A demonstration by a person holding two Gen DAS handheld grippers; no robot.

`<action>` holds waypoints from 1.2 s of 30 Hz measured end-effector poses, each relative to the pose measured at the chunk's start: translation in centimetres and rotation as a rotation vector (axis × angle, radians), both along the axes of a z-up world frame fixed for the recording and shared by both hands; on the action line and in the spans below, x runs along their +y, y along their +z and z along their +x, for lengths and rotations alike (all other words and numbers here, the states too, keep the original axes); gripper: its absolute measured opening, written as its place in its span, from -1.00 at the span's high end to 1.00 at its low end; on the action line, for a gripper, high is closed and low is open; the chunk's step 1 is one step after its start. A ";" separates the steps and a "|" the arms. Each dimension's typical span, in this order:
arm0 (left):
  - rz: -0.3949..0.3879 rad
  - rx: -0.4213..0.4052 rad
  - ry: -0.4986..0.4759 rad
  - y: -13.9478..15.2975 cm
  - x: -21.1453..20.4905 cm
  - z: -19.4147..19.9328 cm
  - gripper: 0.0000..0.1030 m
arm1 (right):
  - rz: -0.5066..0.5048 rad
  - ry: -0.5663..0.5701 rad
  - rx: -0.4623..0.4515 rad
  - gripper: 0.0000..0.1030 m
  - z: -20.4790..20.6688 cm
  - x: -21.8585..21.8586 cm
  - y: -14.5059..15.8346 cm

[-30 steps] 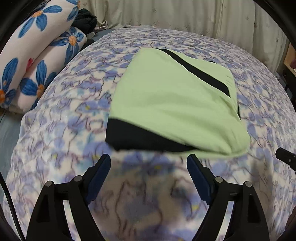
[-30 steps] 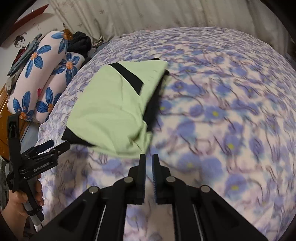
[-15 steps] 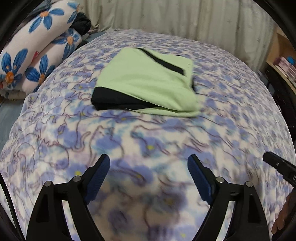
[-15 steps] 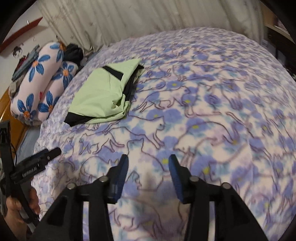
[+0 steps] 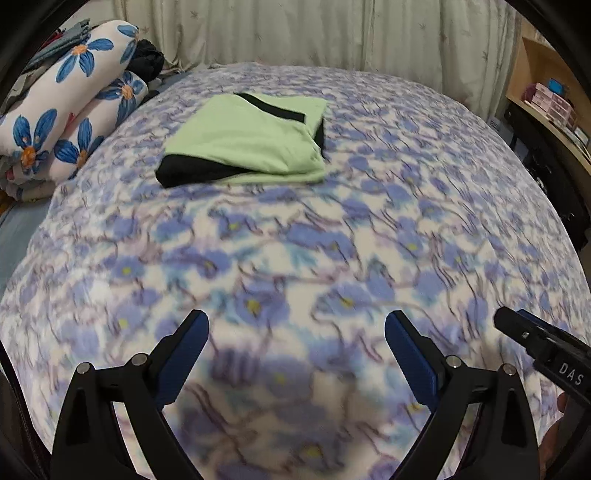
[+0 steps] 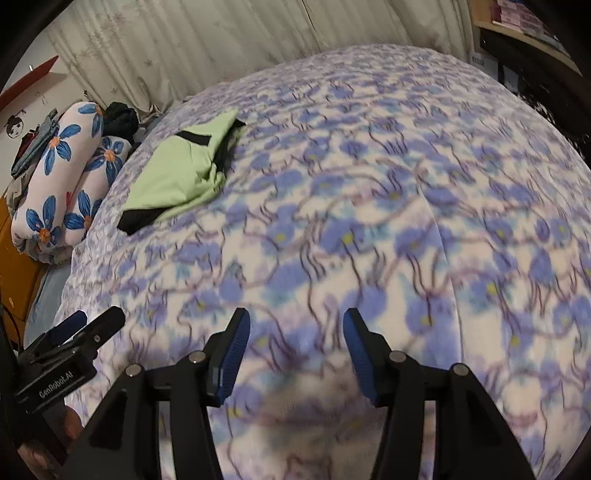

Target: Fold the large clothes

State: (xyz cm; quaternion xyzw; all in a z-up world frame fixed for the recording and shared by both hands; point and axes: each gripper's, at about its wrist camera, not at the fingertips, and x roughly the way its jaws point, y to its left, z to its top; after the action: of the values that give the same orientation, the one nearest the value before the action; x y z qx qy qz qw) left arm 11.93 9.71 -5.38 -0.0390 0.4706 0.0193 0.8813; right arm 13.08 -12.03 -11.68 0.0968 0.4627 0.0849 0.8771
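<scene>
A light green garment with black trim (image 5: 251, 140) lies folded into a flat rectangle on the far left part of the bed; it also shows in the right wrist view (image 6: 181, 173). My left gripper (image 5: 297, 332) is open and empty, well back from the garment over the blanket. My right gripper (image 6: 295, 332) is open and empty, also far from the garment. The right gripper's tip shows at the left wrist view's right edge (image 5: 535, 339), and the left gripper shows at the lower left of the right wrist view (image 6: 70, 343).
A blue floral fleece blanket (image 5: 369, 240) covers the bed. Rolled white bedding with blue flowers (image 5: 62, 110) lies along the left side. Curtains (image 5: 332, 33) hang behind. A wooden shelf with boxes (image 5: 554, 103) stands at the right.
Both grippers have pulled back from the folded garment, which now lies farther away. My right gripper has gone from shut to open. The left stayed open.
</scene>
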 end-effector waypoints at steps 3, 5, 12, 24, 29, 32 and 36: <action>0.015 0.016 -0.011 -0.1 -1.2 -1.4 -0.85 | -0.025 0.011 -0.013 -0.06 -1.4 -0.1 0.5; 0.035 0.016 -0.005 0.1 -1.6 -2.4 -0.85 | -0.032 0.012 -0.023 -0.10 -2.3 -0.2 0.8; 0.042 -0.014 0.007 2.0 -2.3 -5.5 -0.85 | -0.048 0.042 -0.030 -0.14 -5.2 0.3 1.7; 0.054 -0.085 -0.023 5.1 -5.3 -8.4 -0.85 | -0.042 0.025 -0.100 -0.14 -8.2 -0.6 4.3; 0.037 -0.093 -0.026 5.7 -5.8 -9.2 -0.85 | -0.035 0.009 -0.114 -0.14 -9.3 -1.3 4.9; 0.033 -0.091 -0.029 5.7 -6.0 -9.5 -0.85 | -0.036 0.005 -0.118 -0.14 -9.7 -1.4 5.1; 0.024 -0.086 -0.029 5.8 -6.2 -9.8 -0.85 | -0.037 0.004 -0.119 -0.14 -10.0 -1.6 5.1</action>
State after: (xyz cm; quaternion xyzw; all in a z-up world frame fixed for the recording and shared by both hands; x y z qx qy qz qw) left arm 2.16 3.55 0.42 -0.0224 0.4325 0.0102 0.9013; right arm 3.11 -13.64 -6.57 0.0747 0.4112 0.0836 0.9046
